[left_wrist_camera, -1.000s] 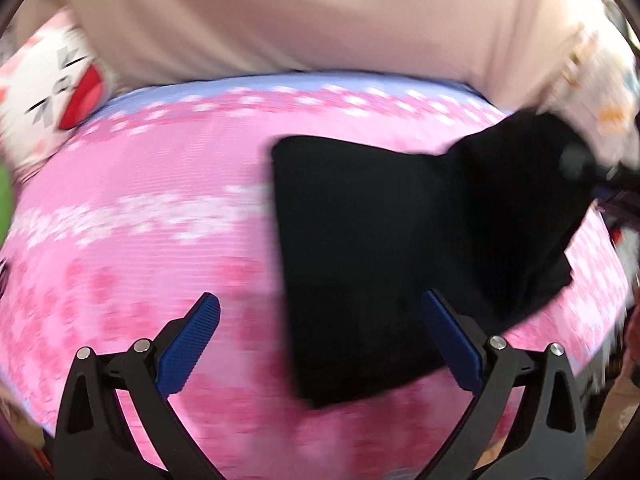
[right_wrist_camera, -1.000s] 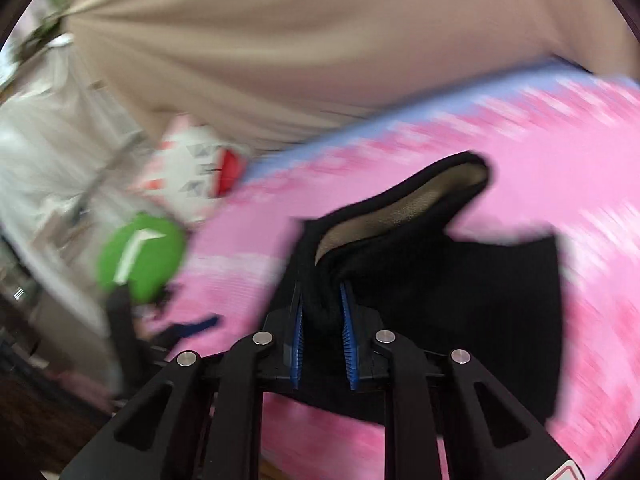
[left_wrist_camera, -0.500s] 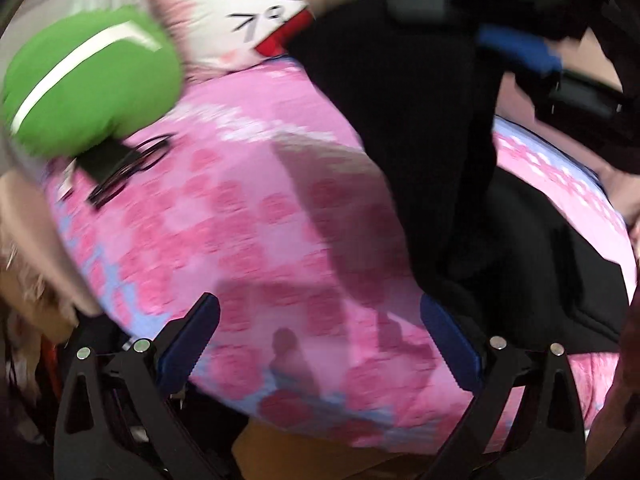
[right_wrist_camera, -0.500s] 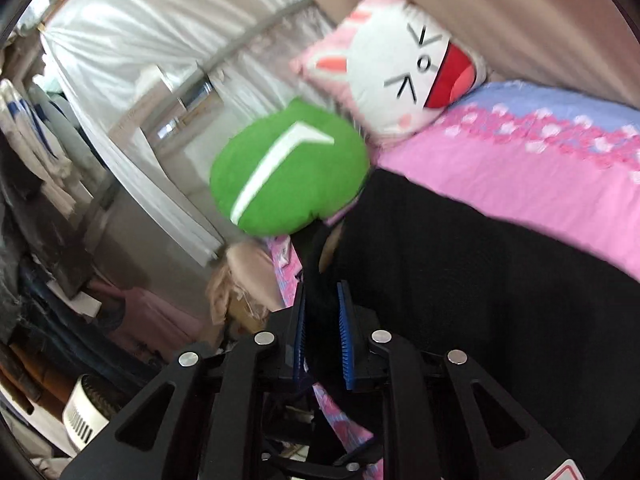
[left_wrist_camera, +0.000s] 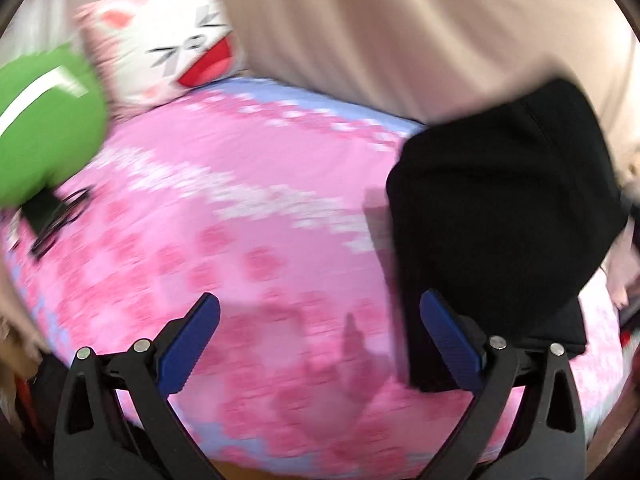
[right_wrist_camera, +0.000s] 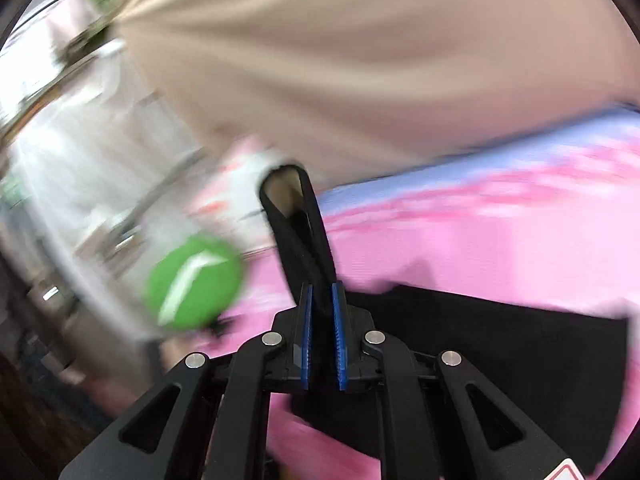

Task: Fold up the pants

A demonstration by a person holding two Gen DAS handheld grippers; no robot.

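A fold of the black pants (right_wrist_camera: 298,240) is being pinched by the right tool (right_wrist_camera: 322,334) above the pink bed (left_wrist_camera: 240,216); the left tool (left_wrist_camera: 320,340) is being held spread, empty

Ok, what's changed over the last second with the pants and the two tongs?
The right tongs carried the black pants up and across the pink bedspread, so the pants now hang at the right. Unchanged: right tongs clamped on the fabric, left tongs open and empty.
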